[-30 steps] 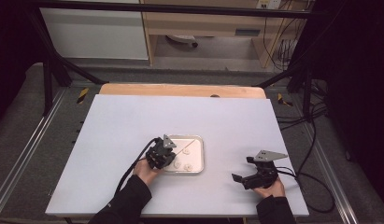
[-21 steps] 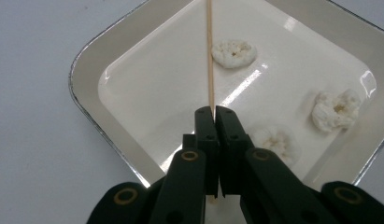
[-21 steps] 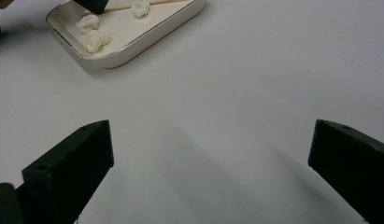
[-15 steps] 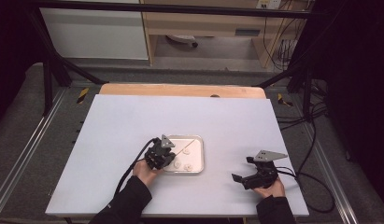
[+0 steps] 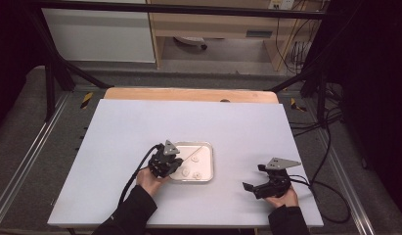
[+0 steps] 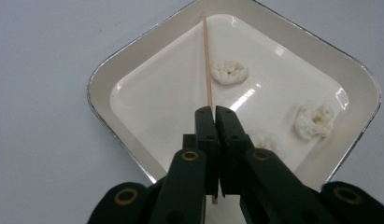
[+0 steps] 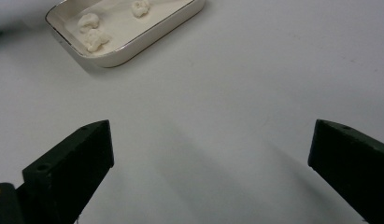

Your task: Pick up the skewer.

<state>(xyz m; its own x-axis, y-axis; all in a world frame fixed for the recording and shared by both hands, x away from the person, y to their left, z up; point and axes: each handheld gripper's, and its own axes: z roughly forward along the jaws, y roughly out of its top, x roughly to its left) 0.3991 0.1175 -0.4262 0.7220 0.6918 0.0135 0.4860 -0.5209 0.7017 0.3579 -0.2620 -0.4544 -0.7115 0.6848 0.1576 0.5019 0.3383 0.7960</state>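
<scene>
1. Left gripper (image 6: 213, 112): black two-jaw tool held over the near-left edge of the tray; in the high view (image 5: 165, 160) it sits at the tray's left side, with the person's hand under it.
2. Its jaws are clenched on a thin, pale wooden skewer (image 6: 207, 60). The stick is pinched between the two pads and runs straight ahead from the tips, reaching out across the tray to its far corner.
3. A short stub of the skewer shows below the pads, between the jaw arms.
4. Shallow white rectangular tray with a thin metallic rim (image 6: 101, 79) rests flat on the pale grey tabletop (image 5: 115, 132), slightly toward the person from the middle of the table, between the two hands; in the high view it is at (image 5: 210, 161).
5. Three small white crumbly lumps lie in the tray: one (image 6: 230, 71) just beside the skewer's shaft, one (image 6: 314, 120) toward the right rim, one (image 6: 264, 142) partly hidden behind the jaws.
6. Right gripper (image 5: 259, 178): released, jaws spread wide with nothing between them, hovering low over bare tabletop, well apart from the tray and to its right.
7. Right gripper view: the tray (image 7: 147, 39) lies at upper left, beyond the spread jaws.
</scene>
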